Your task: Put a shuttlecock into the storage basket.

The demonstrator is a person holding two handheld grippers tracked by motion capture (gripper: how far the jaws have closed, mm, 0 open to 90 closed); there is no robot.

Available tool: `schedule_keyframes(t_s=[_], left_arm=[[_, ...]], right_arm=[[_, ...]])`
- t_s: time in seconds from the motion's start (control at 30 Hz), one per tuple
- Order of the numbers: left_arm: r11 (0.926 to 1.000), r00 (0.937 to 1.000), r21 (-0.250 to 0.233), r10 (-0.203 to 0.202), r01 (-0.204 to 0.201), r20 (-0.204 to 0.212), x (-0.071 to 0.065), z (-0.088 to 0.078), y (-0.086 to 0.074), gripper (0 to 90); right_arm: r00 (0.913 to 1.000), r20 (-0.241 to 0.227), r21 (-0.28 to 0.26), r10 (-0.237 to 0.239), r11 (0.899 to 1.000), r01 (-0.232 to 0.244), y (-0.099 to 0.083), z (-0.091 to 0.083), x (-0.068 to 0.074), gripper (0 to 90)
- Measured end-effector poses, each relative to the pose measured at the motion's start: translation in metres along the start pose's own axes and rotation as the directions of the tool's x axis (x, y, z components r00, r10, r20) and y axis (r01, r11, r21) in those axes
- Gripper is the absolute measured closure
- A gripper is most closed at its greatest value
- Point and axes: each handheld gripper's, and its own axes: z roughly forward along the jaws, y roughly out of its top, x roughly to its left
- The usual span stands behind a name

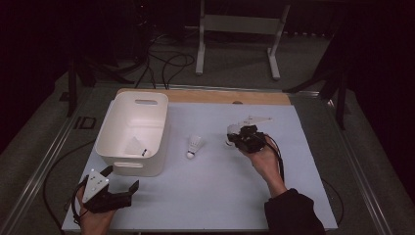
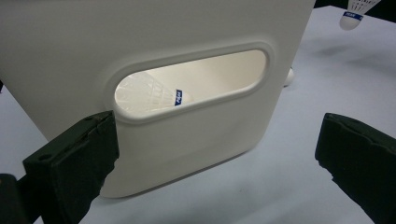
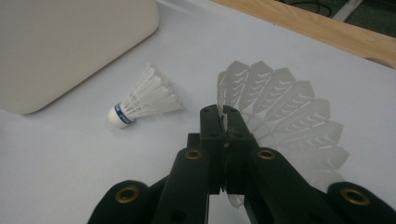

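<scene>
Black jaws of the left gripper (image 1: 120,188) stand wide apart at the near left of the table (image 1: 220,196), holding nothing, just short of the bin (image 1: 112,147). In the left gripper view the bin's handle slot fills the space ahead, and through it one shuttlecock in the bin (image 2: 149,91) shows lying on the bin's floor.

Farther out on the right, the right gripper (image 3: 225,126) is clamped on the feather skirt of a held shuttle (image 3: 285,107); the jaws meet with a feather edge pinched between them. From the high view this gripper (image 1: 235,134) sits over the middle right of the table, well apart from the bin.

Between the two lies a loose shuttle (image 1: 194,147) on the table, just beside the bin's right wall, cork end towards the person. The right gripper view shows it (image 3: 140,105) near the bin's corner.

Judging from this, the work is gathering shuttlecocks into the bin, and the step in hand is carrying the held one: one is in, one is gripped, one waits. The next move calls for swinging the right gripper leftwards past the loose shuttle, up over the bin's rim, then parting the jaws above the opening. The grip is only on thin feathers, so a gentle carry seems wise.

Beyond the table, a wooden strip (image 1: 205,95) edges the far side.
</scene>
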Motion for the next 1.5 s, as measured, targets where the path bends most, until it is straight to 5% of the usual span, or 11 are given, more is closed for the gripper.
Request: schedule_keyframes(t_s=[1.5], left_arm=[[1.0000,1.0000,0.006,-0.001,0.001,0.003,0.000,0.001,0.000,0.1]], right_arm=[[0.9996,-0.026,-0.067,0.005,0.998,-0.007,0.021,-0.006,0.019,89.5]])
